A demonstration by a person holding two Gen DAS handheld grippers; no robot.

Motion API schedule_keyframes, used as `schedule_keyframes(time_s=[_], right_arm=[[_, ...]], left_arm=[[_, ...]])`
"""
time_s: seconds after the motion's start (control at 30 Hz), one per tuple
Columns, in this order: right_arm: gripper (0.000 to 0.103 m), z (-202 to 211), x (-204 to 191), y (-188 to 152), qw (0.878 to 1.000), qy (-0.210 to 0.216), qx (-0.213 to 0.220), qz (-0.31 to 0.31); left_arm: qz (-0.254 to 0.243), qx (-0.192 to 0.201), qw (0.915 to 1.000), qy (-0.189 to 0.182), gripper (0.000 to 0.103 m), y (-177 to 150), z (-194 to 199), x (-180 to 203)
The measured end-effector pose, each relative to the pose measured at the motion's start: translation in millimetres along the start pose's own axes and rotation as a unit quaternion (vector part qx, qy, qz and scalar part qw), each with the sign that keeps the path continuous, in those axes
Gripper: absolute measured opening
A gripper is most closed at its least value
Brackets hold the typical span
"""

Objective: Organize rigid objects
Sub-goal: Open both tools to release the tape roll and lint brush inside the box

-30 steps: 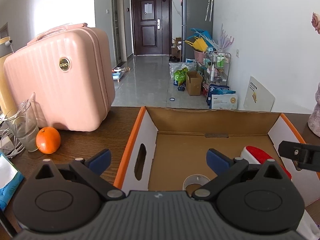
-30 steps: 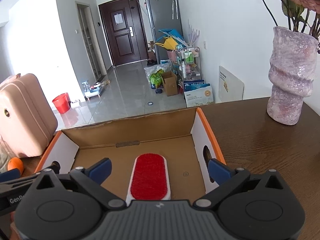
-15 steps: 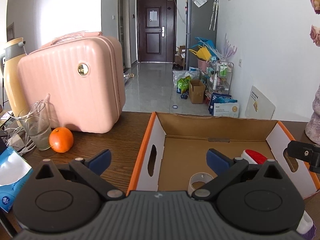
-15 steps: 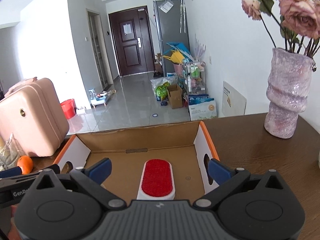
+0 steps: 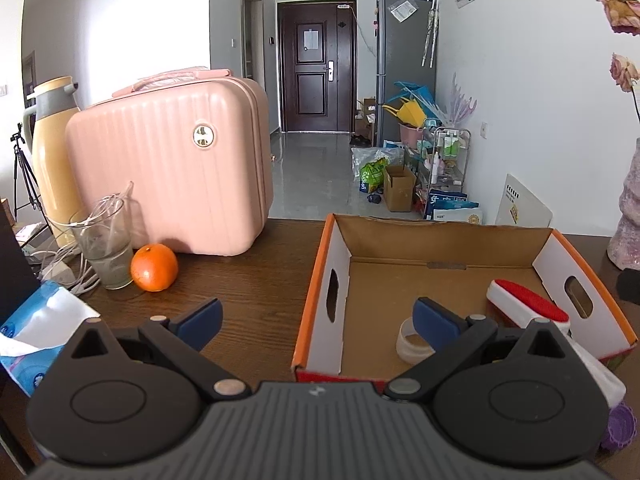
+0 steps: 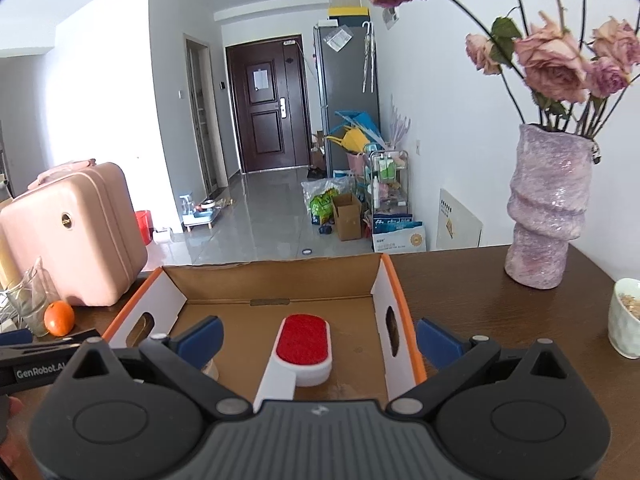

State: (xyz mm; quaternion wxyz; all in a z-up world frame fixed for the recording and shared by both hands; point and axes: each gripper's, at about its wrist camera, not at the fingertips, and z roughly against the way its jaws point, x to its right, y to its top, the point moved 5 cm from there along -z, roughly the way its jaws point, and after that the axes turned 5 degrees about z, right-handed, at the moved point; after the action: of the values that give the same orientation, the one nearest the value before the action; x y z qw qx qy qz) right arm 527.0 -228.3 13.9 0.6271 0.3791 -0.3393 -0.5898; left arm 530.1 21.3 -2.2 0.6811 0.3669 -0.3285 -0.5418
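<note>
An open cardboard box (image 5: 320,276) with orange edges and white sides sits on the dark wooden table (image 5: 256,280). Inside it lie a white brush with a red pad (image 5: 528,308) and a whitish tape roll (image 5: 412,340). My left gripper (image 5: 316,318) is open and empty, held over the box's near left corner. In the right wrist view the same box (image 6: 394,292) holds the red-padded brush (image 6: 302,344). My right gripper (image 6: 318,336) is open above the brush handle and grips nothing.
A pink suitcase (image 5: 168,168), a glass (image 5: 106,252), an orange (image 5: 154,268), a thermos (image 5: 50,152) and a blue tissue pack (image 5: 36,328) stand left of the box. On the right are a purple vase with roses (image 6: 546,208) and a white cup (image 6: 626,316).
Both grippers have pulled back and risen away from the box, so more of the table and room shows. The brush and tape roll stay in the box.
</note>
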Motion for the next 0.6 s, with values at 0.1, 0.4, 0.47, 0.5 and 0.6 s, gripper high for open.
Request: schedule_keyframes(time_s=[0.1, 0.4, 0.47, 0.5, 0.6], right_arm=[[0.103, 11, 3, -5, 1.000, 0.000, 0.007, 0.001], [0.103, 41, -1, -26, 0.999, -0.005, 0.026, 0.031], [0.102, 47, -3, -32, 0.999, -0.002, 0.032, 0.038], [0.101, 49, -4, -35, 0.999, -0.001, 0.035, 0.040], [0.100, 56, -6, -44, 0.998, 0.004, 0.038, 0.044]], left_arm=[[0.000, 0.005, 1.0000, -0.001, 0.103, -4, 9, -4], [-0.003, 0.015, 0.9998, -0.013, 0.103, -24, 39, -9], [-0.006, 0.020, 0.9996, -0.018, 0.103, -29, 46, -8], [-0.008, 0.022, 0.9996, -0.019, 0.103, -31, 50, -8], [-0.009, 0.028, 0.9993, -0.022, 0.103, -38, 60, -8]])
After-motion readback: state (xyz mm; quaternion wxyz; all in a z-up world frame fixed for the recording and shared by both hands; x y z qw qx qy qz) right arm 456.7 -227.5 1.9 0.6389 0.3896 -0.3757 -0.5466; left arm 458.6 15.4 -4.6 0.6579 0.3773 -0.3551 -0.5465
